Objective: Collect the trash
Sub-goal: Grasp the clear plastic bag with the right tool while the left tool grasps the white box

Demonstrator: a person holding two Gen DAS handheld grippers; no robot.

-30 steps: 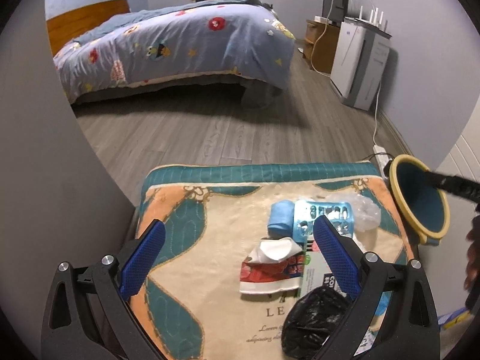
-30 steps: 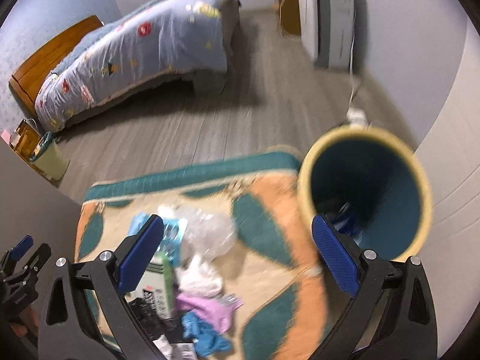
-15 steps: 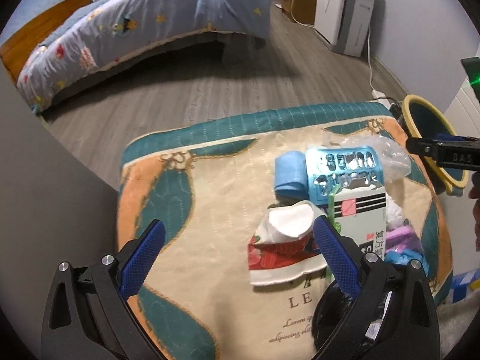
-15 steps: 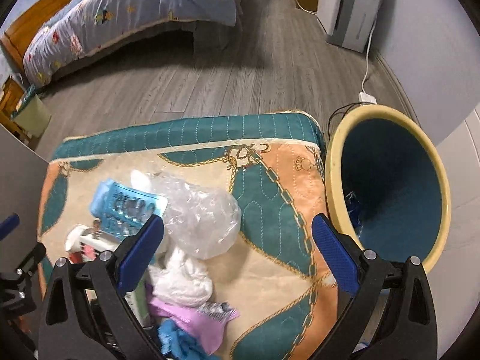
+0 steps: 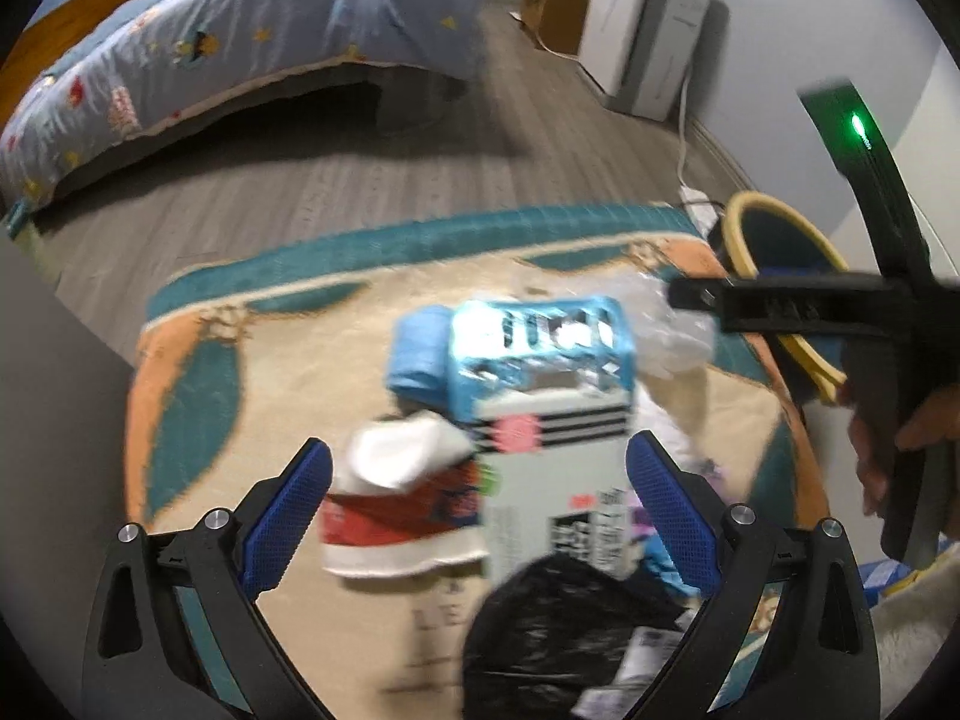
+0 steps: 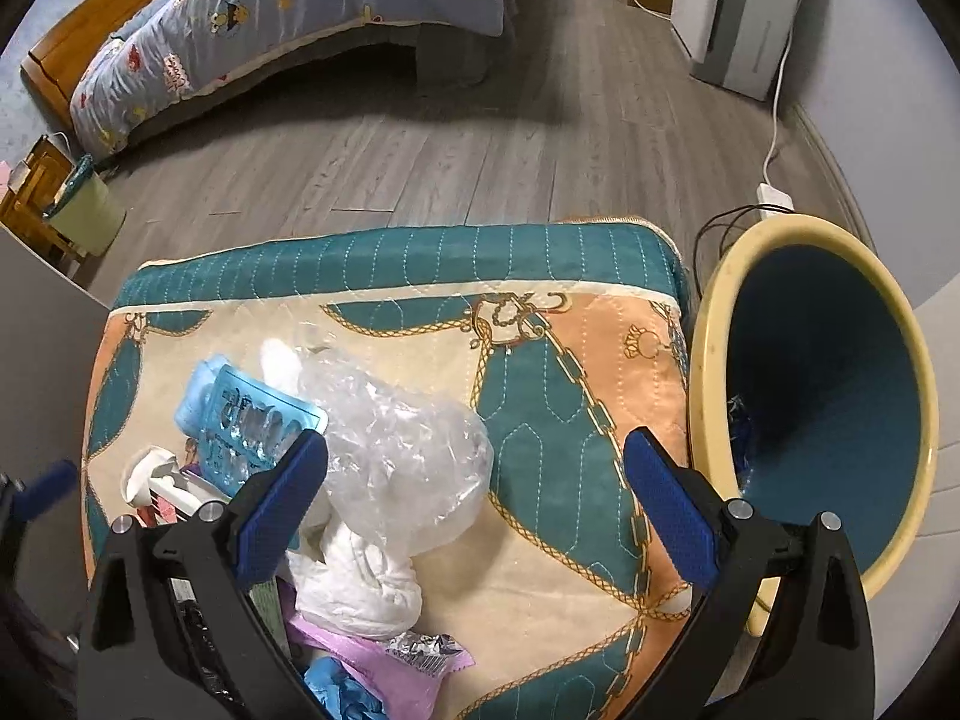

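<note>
My view has dropped from the bed toward the quilted bench point(image 6: 576, 324) — both my left claw point(image 5: 477, 489) and right claw point(image 6: 477, 480) hang wide and empty over the trash pile point(image 6: 372, 480), the bin point(image 6: 708, 372) at its right edge, while the carton point(image 5: 555, 468) lies flat, long axis running away from me.

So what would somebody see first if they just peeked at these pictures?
Probably the heap of trash on the teal, orange and cream quilted mat: a crinkly clear plastic bag, a light blue plastic blister tray and a crumpled white tissue wad. Right beside the mat's right edge stands a big round bin with a yellow rim and dark blue inside. Far behind is a bed with a blue cartoon quilt.
</note>
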